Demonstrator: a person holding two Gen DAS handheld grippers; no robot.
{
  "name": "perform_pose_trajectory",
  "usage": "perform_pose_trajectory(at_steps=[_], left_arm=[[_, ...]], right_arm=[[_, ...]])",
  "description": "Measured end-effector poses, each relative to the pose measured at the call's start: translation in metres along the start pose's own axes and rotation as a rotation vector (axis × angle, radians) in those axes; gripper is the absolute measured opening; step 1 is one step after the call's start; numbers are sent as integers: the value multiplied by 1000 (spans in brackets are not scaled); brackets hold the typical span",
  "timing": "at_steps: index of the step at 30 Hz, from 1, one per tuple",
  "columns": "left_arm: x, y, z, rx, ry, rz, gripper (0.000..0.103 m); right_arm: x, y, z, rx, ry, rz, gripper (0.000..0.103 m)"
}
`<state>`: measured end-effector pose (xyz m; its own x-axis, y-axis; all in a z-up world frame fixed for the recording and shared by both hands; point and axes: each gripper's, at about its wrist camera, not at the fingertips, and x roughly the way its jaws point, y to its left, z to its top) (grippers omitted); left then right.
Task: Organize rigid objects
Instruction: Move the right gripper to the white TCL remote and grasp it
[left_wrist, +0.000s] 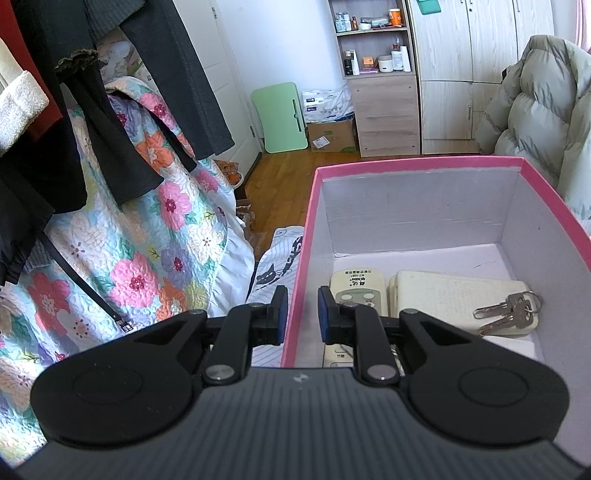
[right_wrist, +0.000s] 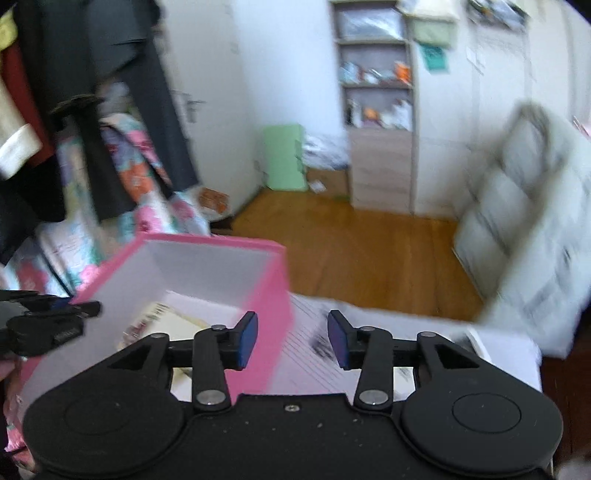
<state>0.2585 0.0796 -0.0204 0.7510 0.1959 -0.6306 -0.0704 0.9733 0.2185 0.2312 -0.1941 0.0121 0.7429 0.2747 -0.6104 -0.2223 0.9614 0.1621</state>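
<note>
1. Left wrist view: left gripper (left_wrist: 303, 312) — jaws part-open, straddling the left wall of the pink cardboard box (left_wrist: 417, 162), clamping nothing. Inside lie a cream remote control (left_wrist: 356, 286), a cream rectangular case (left_wrist: 454, 295) and silver keys (left_wrist: 508, 314).
2. Right wrist view: blurred — right gripper (right_wrist: 291, 339), jaws open and empty, straddles the box's right wall.

A: What blocks the left gripper (left_wrist: 301, 314)?
B: The pink box (left_wrist: 295, 291) wall stands between its jaws. Right of the claw, a remote (left_wrist: 356, 286), a cream block (left_wrist: 458, 295) and keys (left_wrist: 508, 314) crowd the floor.
A: Ahead?
B: Bare floor toward the far wall.
</note>
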Motion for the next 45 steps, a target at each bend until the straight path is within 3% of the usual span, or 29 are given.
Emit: perform_pose_trajectory(at_steps=[4, 11, 15, 19, 22, 26, 32, 36, 45], left_arm=[[-1, 0, 0, 3, 0, 0, 17], [-2, 2, 1, 12, 0, 1, 18], [-2, 2, 1, 11, 0, 2, 17], [-2, 2, 1, 11, 0, 1, 18], [-2, 2, 1, 13, -2, 0, 18], [-1, 0, 1, 22, -2, 1, 18], [1, 2, 2, 20, -1, 1, 18], [0, 0, 2, 22, -2, 2, 18], [1, 1, 2, 23, -2, 3, 18]], right_arm=[[2, -37, -20, 110, 51, -44, 49], [29, -85, -54, 292, 97, -90, 66], [51, -104, -61, 421, 83, -80, 74], [74, -116, -59, 493, 55, -123, 75], [89, -123, -56, 529, 19, -169, 87], [103, -119, -47, 462, 0, -223, 90], [124, -91, -41, 189, 57, -327, 90], [111, -91, -43, 119, 30, -286, 69], [82, -85, -51, 72, 143, -162, 65]])
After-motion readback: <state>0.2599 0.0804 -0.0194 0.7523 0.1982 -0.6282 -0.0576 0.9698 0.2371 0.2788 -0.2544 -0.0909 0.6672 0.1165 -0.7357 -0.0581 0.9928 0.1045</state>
